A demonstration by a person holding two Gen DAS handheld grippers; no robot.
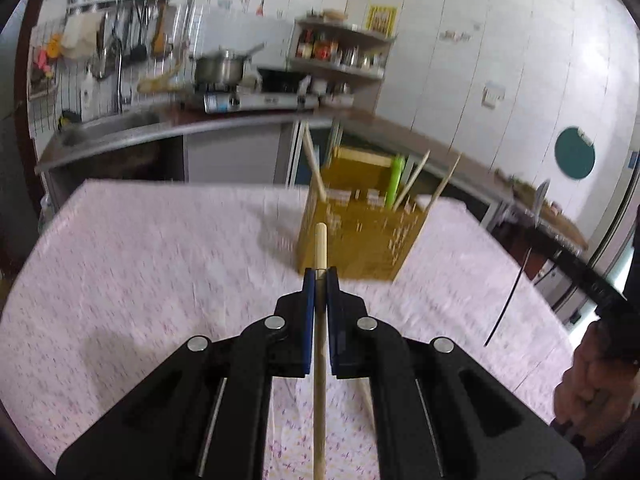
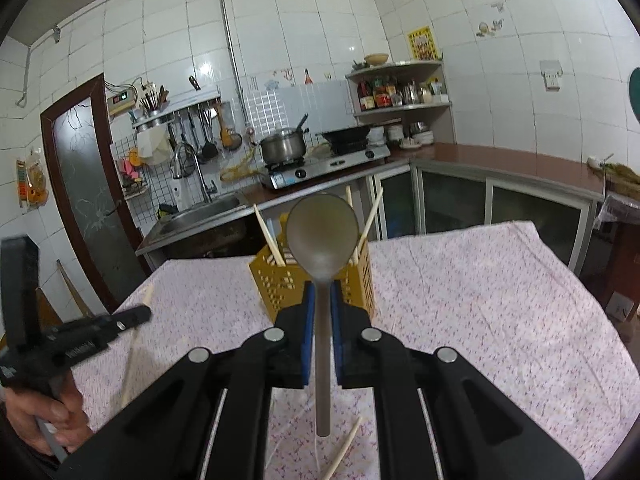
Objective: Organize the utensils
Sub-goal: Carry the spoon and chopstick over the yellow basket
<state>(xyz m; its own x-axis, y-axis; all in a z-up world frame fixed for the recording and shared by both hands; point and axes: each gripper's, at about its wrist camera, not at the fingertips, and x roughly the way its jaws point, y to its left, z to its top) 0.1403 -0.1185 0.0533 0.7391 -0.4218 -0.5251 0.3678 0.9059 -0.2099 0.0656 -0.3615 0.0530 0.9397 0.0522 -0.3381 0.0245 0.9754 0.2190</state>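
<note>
Left wrist view: left gripper [image 1: 320,276] clamps a pale wooden chopstick [image 1: 320,248], pointing at twelve o'clock toward the yellow perforated plastic utensil basket [image 1: 360,236]. Right gripper [image 2: 323,292] pinches a grey metal spoon [image 2: 322,232] by its handle, basket just behind at twelve. Risk, I'd say: the long chopstick could pivot in that narrow pinch, or strike the basket's rim and tip it.

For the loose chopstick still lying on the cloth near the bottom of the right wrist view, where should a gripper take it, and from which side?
Grip the loose chopstick near mid-length, coming from above with the fingers across its shaft. It lies flat and slanted on the tablecloth, so only a top-down pinch can likely get around it. Both grippers are busy now: right gripper holds the spoon, left gripper a chopstick.
</note>
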